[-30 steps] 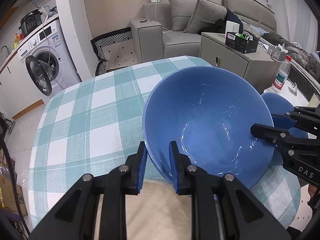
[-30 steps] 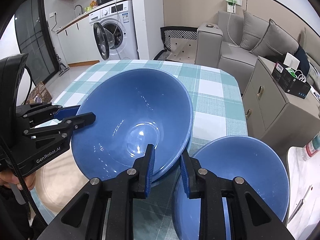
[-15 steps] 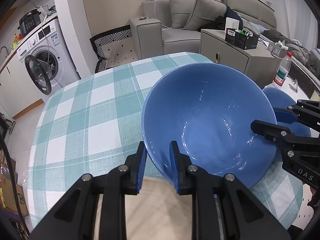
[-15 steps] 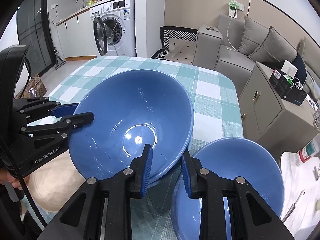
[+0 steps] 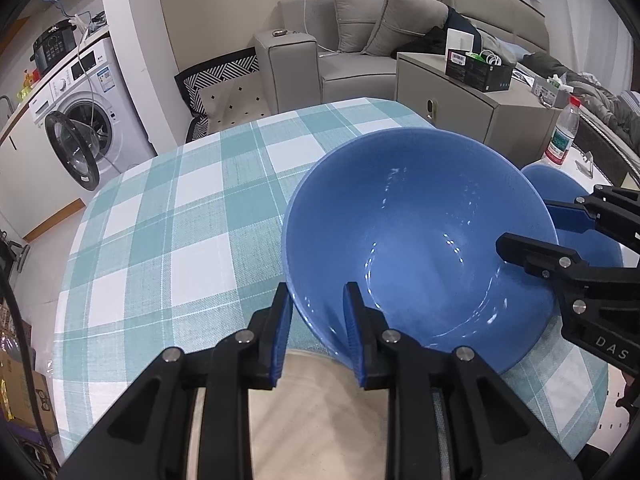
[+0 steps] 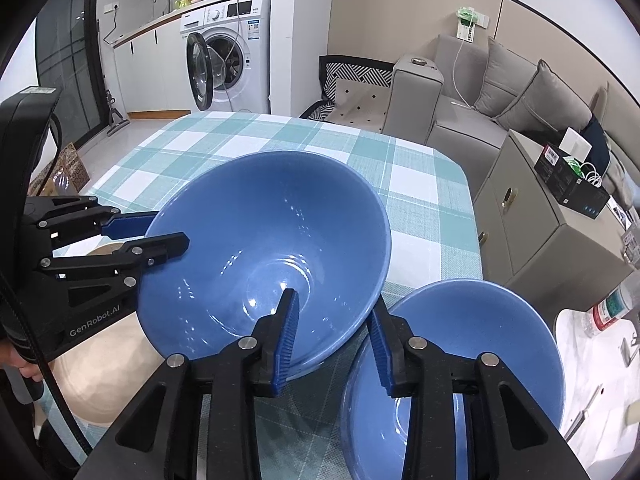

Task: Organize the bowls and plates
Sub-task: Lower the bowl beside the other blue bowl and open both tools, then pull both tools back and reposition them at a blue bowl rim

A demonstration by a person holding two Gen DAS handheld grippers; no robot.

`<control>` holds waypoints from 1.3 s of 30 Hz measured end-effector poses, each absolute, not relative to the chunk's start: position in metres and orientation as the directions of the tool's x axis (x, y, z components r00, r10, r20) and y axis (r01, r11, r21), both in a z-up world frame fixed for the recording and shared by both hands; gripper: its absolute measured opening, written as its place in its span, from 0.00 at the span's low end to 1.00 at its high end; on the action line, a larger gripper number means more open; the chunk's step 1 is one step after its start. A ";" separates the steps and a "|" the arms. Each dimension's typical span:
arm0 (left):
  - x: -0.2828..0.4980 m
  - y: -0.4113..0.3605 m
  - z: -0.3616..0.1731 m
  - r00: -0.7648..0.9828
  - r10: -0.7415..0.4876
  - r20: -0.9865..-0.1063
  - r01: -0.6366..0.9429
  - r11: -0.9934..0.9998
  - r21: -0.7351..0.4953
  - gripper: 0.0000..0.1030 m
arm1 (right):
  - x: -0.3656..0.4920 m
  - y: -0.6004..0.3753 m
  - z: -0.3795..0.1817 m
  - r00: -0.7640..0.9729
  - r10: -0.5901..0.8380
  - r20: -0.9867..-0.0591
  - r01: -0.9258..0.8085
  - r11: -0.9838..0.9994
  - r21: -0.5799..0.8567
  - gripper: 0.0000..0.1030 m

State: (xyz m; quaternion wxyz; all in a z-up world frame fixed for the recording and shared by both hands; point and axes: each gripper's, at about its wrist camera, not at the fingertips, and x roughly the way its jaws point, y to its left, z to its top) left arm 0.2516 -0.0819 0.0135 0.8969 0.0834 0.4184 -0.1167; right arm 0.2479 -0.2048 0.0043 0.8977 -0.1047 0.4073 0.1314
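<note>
Right wrist, second blue bowl point(image 6: 472, 360) whole

bowl point(image 5: 420, 240): glossy smooth blue glaze | tablecloth point(image 5: 160, 240): matt woven checked cloth | plate point(image 6: 100, 380): matt beige

The far checked tablecloth point(image 5: 168, 216) lies free; two blue bowls point(image 6: 264, 252) crowd the near edge
</note>
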 end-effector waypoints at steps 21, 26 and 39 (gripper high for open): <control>0.231 -0.069 0.042 0.660 -0.196 -0.725 0.268 0.963 -0.015 0.58 | 0.227 -0.244 0.035 0.692 0.310 -0.652 -0.290 0.947 0.142 0.84; 0.223 -0.069 0.049 0.680 -0.221 -0.699 0.271 0.962 -0.040 0.86 | 0.214 -0.252 0.040 0.716 0.329 -0.616 -0.278 0.943 0.181 0.99; 0.201 -0.083 0.061 0.702 -0.262 -0.663 0.307 0.950 -0.050 1.00 | 0.180 -0.289 0.053 0.791 0.230 -0.567 -0.181 0.973 0.141 0.99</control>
